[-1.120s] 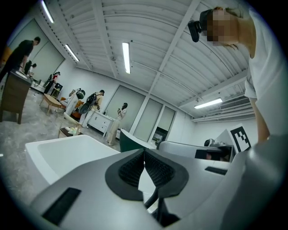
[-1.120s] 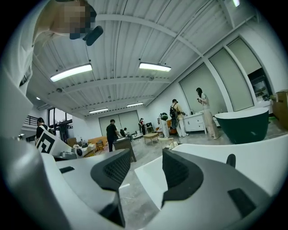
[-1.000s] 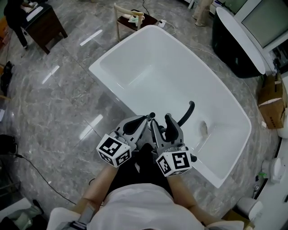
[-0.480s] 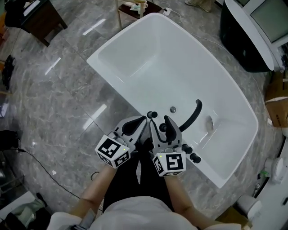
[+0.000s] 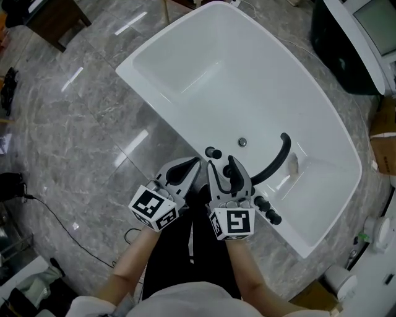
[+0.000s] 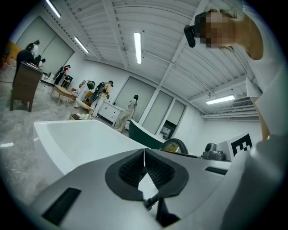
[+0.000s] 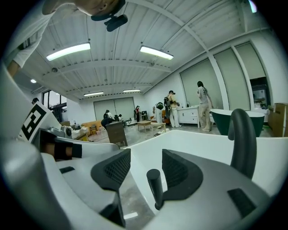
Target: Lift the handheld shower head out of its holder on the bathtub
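A white bathtub (image 5: 185, 74) fills the middle of the head view. On its near rim stands the black handheld shower head (image 5: 212, 152), an upright black rod (image 7: 154, 185) in the right gripper view. My right gripper (image 5: 221, 163) is open, its tips just short of the rod, which shows in the gap between the jaws (image 7: 144, 157). My left gripper (image 5: 195, 163) is beside it on the left, over the tub's outer edge, shut with nothing held (image 6: 144, 151). A curved black spout (image 5: 279, 156) and black knobs (image 5: 267, 210) sit further right on the rim.
A dark tub (image 5: 346, 56) stands at the upper right and a dark wooden table (image 5: 55, 15) at the upper left. A cable (image 5: 55, 229) lies on the marble floor. A cardboard box (image 5: 383, 133) is at the right edge. People (image 7: 202, 105) stand far off.
The head view has shifted, so the rim's black fittings now show beyond the gripper tips. Both grippers keep nearly the same pose, with the right open and the left shut.
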